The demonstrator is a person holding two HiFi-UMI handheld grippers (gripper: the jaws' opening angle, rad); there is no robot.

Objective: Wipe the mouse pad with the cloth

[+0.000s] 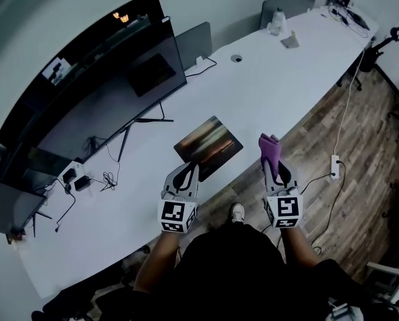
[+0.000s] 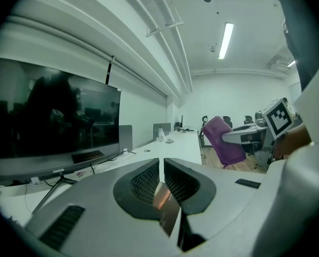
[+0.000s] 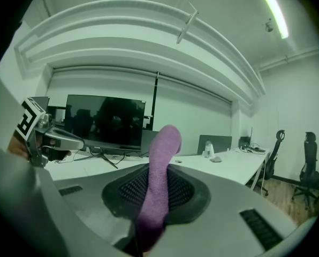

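The mouse pad point(image 1: 209, 145), dark with a brown-orange print, is at the white table's point(image 1: 266, 92) near edge. My left gripper point(image 1: 188, 170) is shut on its near edge. In the left gripper view a thin strip of the mouse pad point(image 2: 165, 201) shows pinched between the ribbed jaws of the left gripper point(image 2: 161, 167). My right gripper point(image 1: 274, 166) is held off the table's edge, to the right of the pad, shut on a purple cloth point(image 1: 270, 148). The cloth point(image 3: 160, 167) sticks up out of the right gripper point(image 3: 154, 186) and is apart from the pad.
A large dark monitor point(image 1: 112, 89) stands behind the pad, with cables and adapters point(image 1: 86, 179) to its left. A bottle point(image 1: 276, 21) and small items sit at the table's far end. A power strip point(image 1: 334, 166) lies on the wooden floor. Office chairs point(image 3: 309, 159) stand at the right.
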